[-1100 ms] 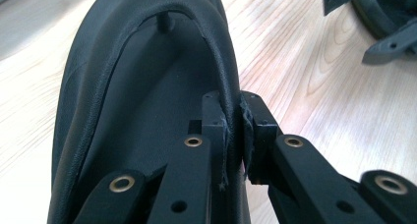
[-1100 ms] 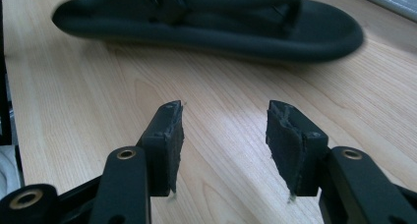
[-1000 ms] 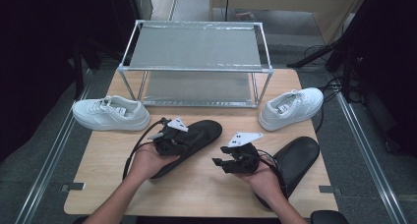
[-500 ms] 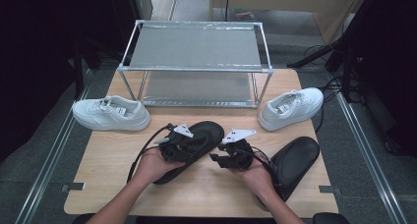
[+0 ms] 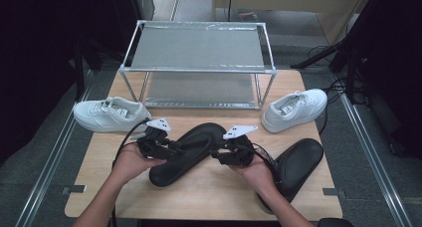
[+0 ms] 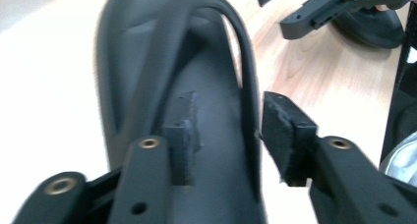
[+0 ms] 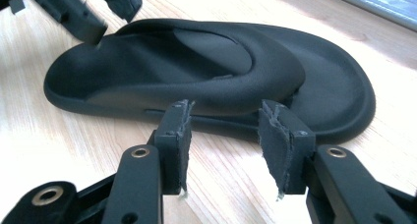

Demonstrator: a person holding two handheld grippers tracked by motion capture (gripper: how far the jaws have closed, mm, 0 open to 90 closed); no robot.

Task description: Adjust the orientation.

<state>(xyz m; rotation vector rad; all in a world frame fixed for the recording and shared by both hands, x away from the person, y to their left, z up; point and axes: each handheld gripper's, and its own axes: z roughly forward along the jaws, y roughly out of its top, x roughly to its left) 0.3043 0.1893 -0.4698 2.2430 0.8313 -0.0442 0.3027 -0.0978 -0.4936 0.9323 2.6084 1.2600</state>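
While the black sandal lies flat on the tabletop, the left gripper has just been opening, its fingers straddling the side rim unclenched; right gripper closing, empty, just short of the toe edge. Judged light, flexible foam; grip the rim.

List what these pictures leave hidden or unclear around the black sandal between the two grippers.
- Black sandal: in the left gripper view its heel end is cut off by the bottom edge, and the toe is blurred.
- Second black sandal: in the high view the right hand covers its near end.
- Rack: its lower shelf lies in shadow.
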